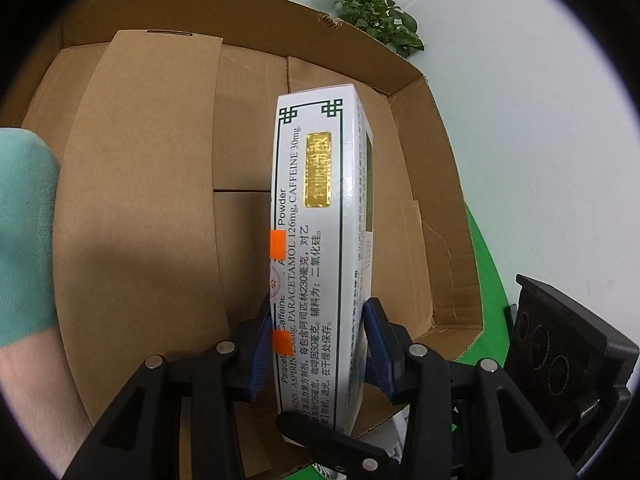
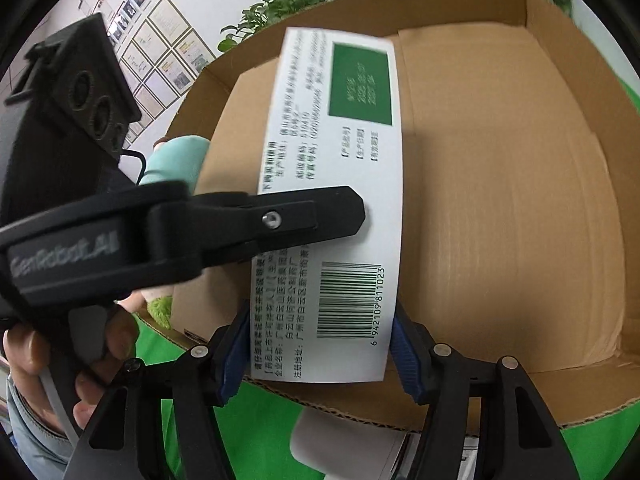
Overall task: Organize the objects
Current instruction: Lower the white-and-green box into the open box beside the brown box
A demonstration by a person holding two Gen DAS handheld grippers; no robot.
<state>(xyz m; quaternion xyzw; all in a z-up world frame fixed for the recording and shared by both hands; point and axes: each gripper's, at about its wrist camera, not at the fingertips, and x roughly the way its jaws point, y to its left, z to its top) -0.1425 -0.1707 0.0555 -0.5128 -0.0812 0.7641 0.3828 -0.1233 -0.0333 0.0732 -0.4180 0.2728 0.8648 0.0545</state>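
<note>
A white medicine box [image 1: 316,200] with green print and a gold sticker hangs over the open cardboard box [image 1: 140,200]. My left gripper [image 1: 316,344] is shut on its two broad faces, blue pads pressing near the lower end. In the right wrist view the same medicine box [image 2: 352,168] shows its barcode side. My right gripper [image 2: 320,352] is shut on its narrow edges. One black finger of the left gripper [image 2: 300,216] lies across that face. The cardboard box [image 2: 520,200] lies open beneath.
A green cloth [image 2: 272,420] covers the surface around the carton. Leafy plants [image 1: 376,12] stand behind its far wall. A teal sleeve [image 1: 24,232] is at the left. A white object [image 2: 340,440] lies in front of the carton.
</note>
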